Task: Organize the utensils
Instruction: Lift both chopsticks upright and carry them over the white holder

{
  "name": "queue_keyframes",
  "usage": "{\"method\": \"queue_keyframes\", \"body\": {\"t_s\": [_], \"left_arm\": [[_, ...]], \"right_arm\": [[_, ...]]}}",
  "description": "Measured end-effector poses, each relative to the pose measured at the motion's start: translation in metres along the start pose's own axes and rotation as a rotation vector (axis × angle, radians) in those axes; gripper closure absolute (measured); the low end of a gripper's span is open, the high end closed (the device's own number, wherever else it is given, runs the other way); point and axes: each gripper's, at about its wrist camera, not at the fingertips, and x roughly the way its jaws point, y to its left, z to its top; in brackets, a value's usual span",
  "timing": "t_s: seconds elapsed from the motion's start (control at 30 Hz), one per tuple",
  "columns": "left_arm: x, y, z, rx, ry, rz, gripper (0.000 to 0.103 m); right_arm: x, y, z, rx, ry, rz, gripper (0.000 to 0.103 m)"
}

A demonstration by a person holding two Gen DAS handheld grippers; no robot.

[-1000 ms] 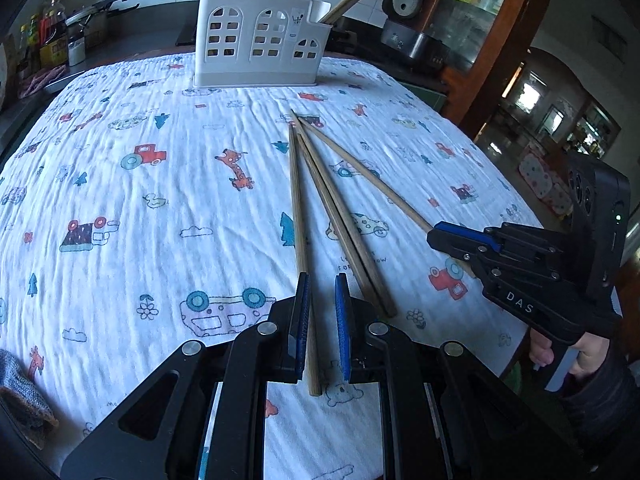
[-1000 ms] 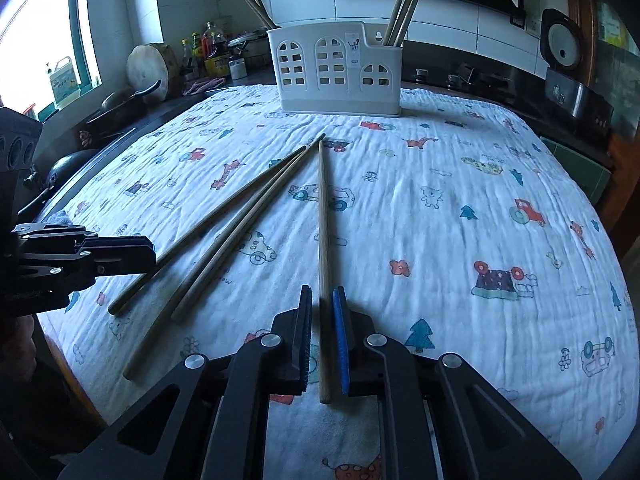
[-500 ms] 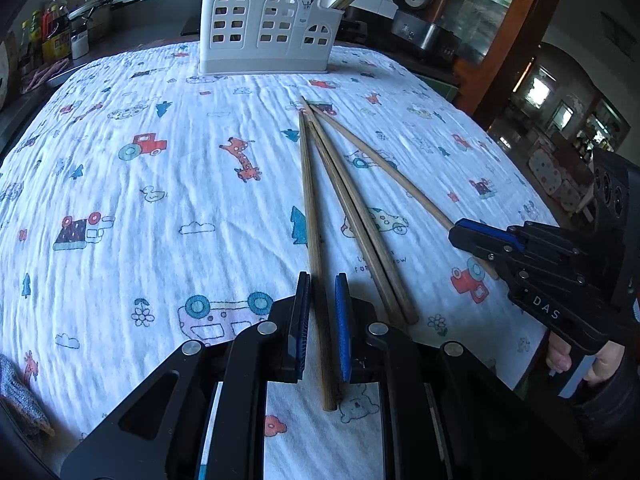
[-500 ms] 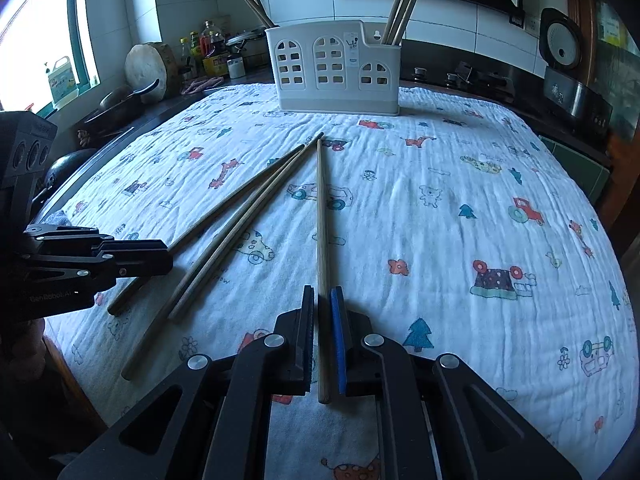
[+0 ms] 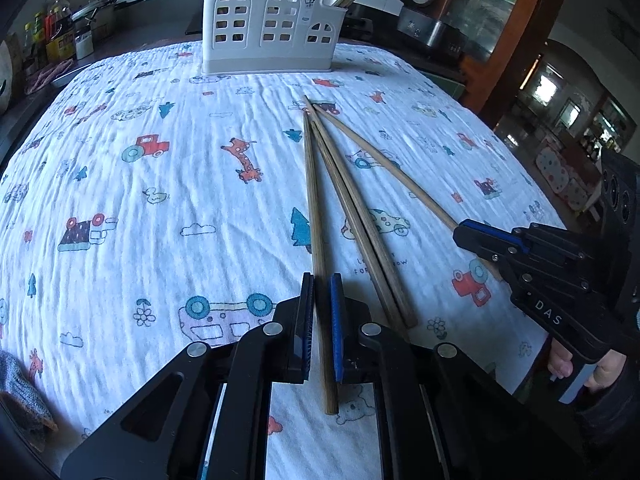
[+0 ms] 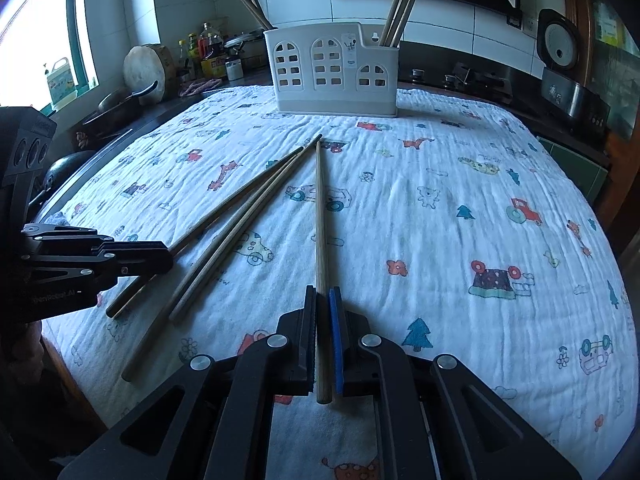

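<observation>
Both jaw pairs have narrowed — the left gripper (image 5: pixel 321 312) is clamping the leftmost chopstick (image 5: pixel 313 200), the right gripper (image 6: pixel 323 320) the rightmost chopstick (image 6: pixel 320 208) — probably gripping near the thick ends for lifting to the holder (image 6: pixel 332 76).

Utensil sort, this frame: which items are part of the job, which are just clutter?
In play:
- four chopsticks on the cloth
- left gripper, shut on the leftmost chopstick
- right gripper, shut on the rightmost chopstick
- white holder, some sticks already in it

Clutter:
- bottles
- pan
- rice cooker
- grey rag
</observation>
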Motion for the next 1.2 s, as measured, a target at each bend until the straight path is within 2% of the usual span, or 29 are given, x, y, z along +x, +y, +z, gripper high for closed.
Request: {"method": "queue_keyframes", "body": {"t_s": [0.13, 0.33, 0.67, 0.9, 1.2], "left_arm": [[-0.011, 0.001, 0.003, 0.004, -0.025, 0.004, 0.096], [-0.041, 0.002, 0.018, 0.016, -0.11, 0.014, 0.096], [-0.075, -0.002, 0.054, 0.079, -0.23, 0.029, 0.097], [-0.078, -0.007, 0.068, 0.115, -0.257, 0.019, 0.097], [-0.08, -0.004, 0.082, 0.138, -0.256, 0.011, 0.097]], "right_arm": [[-0.01, 0.0, 0.004, -0.002, -0.023, -0.002, 0.096], [-0.036, 0.001, 0.022, -0.01, -0.099, -0.005, 0.096], [-0.07, 0.009, 0.078, -0.057, -0.225, -0.005, 0.096], [-0.073, 0.016, 0.107, -0.089, -0.252, -0.006, 0.096], [-0.069, 0.014, 0.131, -0.103, -0.236, 0.011, 0.096]]}}
